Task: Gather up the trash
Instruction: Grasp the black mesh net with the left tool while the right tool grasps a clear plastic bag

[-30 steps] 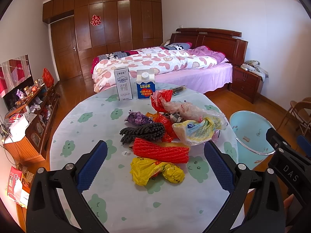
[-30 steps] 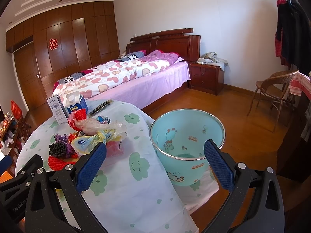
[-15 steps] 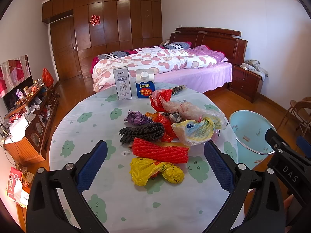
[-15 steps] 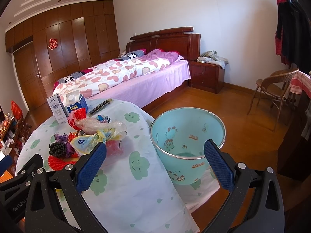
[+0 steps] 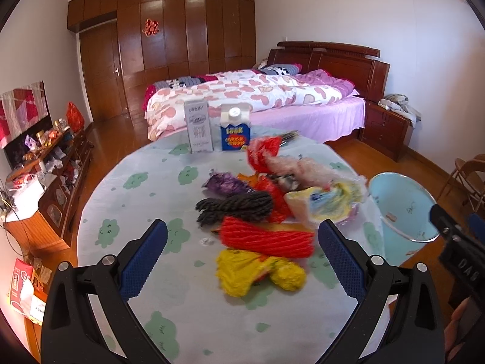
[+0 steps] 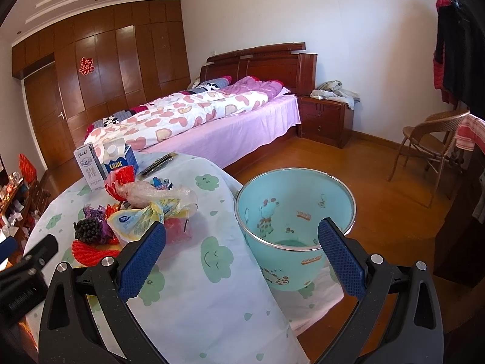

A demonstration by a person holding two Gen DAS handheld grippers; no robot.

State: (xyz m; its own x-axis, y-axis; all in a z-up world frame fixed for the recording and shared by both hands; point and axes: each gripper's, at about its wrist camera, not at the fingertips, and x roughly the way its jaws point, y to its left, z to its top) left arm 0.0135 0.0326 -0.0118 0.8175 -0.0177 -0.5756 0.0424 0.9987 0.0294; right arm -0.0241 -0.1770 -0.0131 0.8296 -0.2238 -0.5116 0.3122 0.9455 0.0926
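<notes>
A heap of trash lies on the round table point(image 5: 136, 209): a yellow wrapper point(image 5: 257, 271), a red mesh roll point(image 5: 266, 238), a dark mesh roll point(image 5: 235, 209), a purple wrapper point(image 5: 225, 183), red and clear plastic bags point(image 5: 291, 166). The heap also shows in the right wrist view point(image 6: 142, 209). My left gripper point(image 5: 242, 257) is open and empty, just short of the yellow wrapper. My right gripper point(image 6: 241, 254) is open and empty, over the table edge beside the light blue trash bin point(image 6: 294, 209), which also shows in the left wrist view point(image 5: 403, 206).
Two cartons stand at the table's far side, a grey one point(image 5: 198, 129) and a blue one point(image 5: 235, 130). A bed point(image 5: 251, 97) lies beyond. A nightstand point(image 6: 326, 119) and a wicker chair point(image 6: 433, 142) stand right. A cluttered low cabinet point(image 5: 51, 179) stands left.
My left gripper has moved slightly forward toward the heap, and the view is blurred by motion. My right gripper has shifted a little toward the bin.
</notes>
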